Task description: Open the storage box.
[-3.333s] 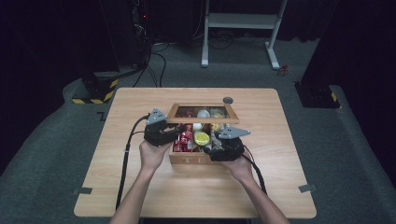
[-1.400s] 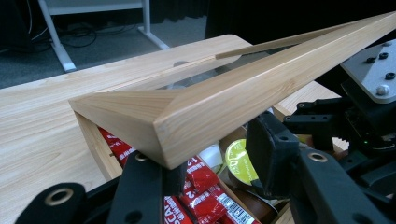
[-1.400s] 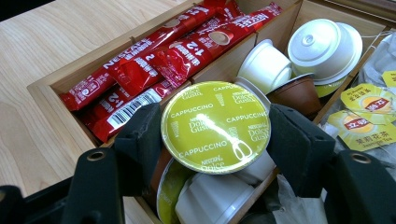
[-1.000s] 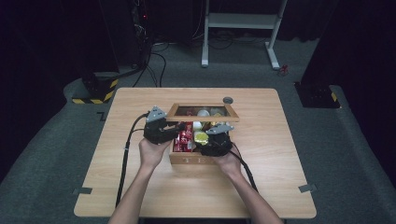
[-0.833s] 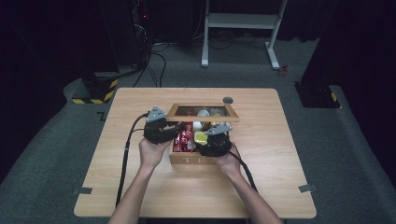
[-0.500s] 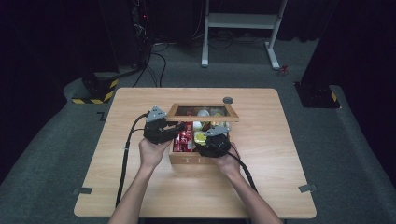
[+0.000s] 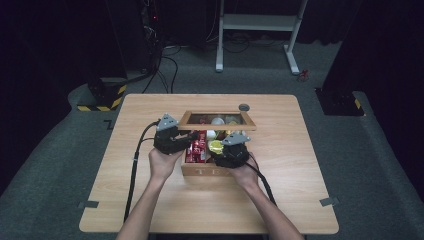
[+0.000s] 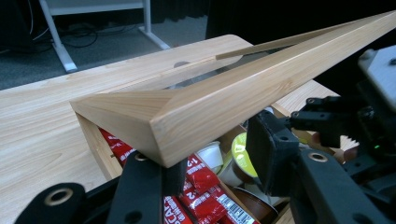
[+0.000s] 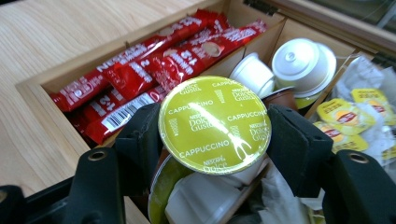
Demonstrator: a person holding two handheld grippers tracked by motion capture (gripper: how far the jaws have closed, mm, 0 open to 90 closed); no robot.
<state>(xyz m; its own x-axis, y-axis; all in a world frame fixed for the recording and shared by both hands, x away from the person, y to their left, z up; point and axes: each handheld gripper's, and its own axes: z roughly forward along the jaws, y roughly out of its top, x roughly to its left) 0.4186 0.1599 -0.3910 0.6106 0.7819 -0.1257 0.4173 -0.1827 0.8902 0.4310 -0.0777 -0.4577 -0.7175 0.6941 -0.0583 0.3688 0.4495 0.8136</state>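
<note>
A wooden box (image 7: 215, 169) stands mid-table, its glass lid (image 7: 217, 120) raised. In the right gripper view my right gripper (image 9: 214, 133) is shut on a yellow-green cappuccino capsule (image 9: 215, 123). Its jaws have just been closing, and a pad sits at each side of the foil top, over the middle compartment. The capsule (image 7: 216, 145) also shows from above. My left gripper (image 8: 215, 161) is at the lid's near left corner (image 8: 159, 126). Its jaws stand apart beneath the wooden frame, which seems to rest on them.
Red coffee sachets (image 9: 154, 60) fill the left compartment. White capsules (image 9: 299, 60) lie in the middle one and yellow tea bags (image 9: 345, 114) in the right one. A small dark round thing (image 7: 244, 107) sits on the table behind the box. Bare tabletop (image 7: 300, 200) surrounds the box.
Since the earliest frame my right gripper has shifted left, over the box's middle. In the last second both hands have stayed put.
</note>
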